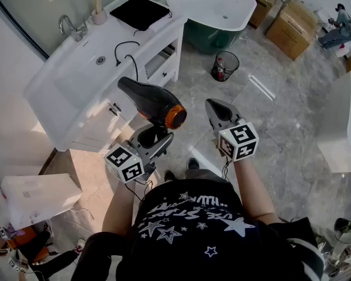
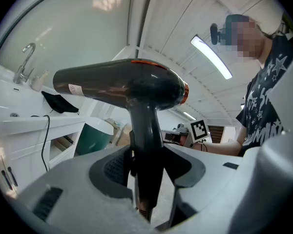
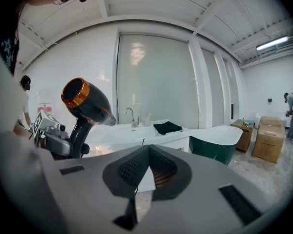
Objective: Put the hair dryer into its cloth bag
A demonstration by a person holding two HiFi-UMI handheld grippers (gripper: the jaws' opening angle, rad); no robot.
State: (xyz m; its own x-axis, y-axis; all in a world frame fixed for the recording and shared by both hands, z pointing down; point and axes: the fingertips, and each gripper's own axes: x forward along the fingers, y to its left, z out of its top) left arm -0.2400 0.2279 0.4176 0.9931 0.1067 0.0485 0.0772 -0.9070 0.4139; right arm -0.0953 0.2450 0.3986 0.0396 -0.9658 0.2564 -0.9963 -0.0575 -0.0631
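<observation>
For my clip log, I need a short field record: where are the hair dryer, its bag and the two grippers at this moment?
hair dryer: in the air beside the vanity, handle pointing down
left gripper: shut on the hair dryer's handle
right gripper: shut, empty, apart from the dryer
cloth bag: black, lying flat on the vanity counter
task state: dryer not yet in the bag

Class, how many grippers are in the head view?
2. The left gripper, lower centre, grips the hair dryer by its handle; the right gripper, just right of it, is shut and empty.
</observation>
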